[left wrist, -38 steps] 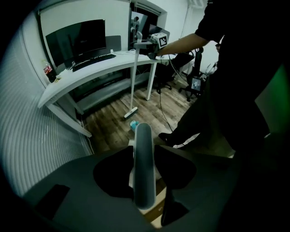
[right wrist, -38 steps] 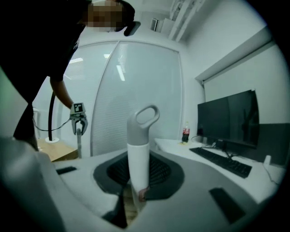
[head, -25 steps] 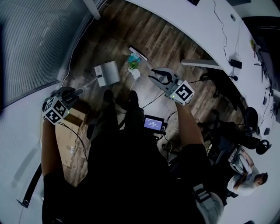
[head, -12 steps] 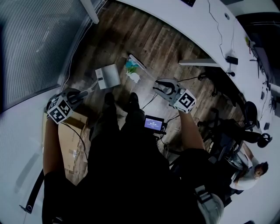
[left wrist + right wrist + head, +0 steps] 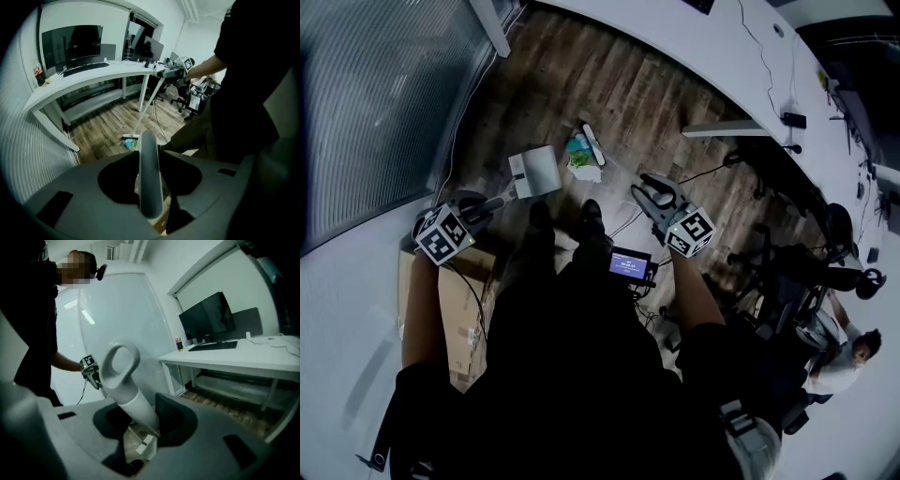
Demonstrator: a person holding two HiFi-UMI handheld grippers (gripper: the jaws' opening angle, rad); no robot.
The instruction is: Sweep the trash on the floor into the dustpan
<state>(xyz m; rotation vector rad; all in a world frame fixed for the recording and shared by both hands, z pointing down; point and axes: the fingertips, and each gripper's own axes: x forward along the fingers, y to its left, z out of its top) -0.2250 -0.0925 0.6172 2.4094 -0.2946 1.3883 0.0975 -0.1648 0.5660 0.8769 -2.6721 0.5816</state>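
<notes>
Clenching the dustpan by its handle in the left hand-held gripper, the broom in the right hand-held gripper. Has drawn the broom head in since a second ago, crowding the trash just beside the dustpan; not yet inside, so probably one more short stroke.

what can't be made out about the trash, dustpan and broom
Trash: head view, too small to tell what the pieces are; left gripper view, partly behind the dustpan handle.
Dustpan tray: left gripper view, hidden under the left gripper.
Broom head: right gripper view, hidden under the right gripper.
</notes>
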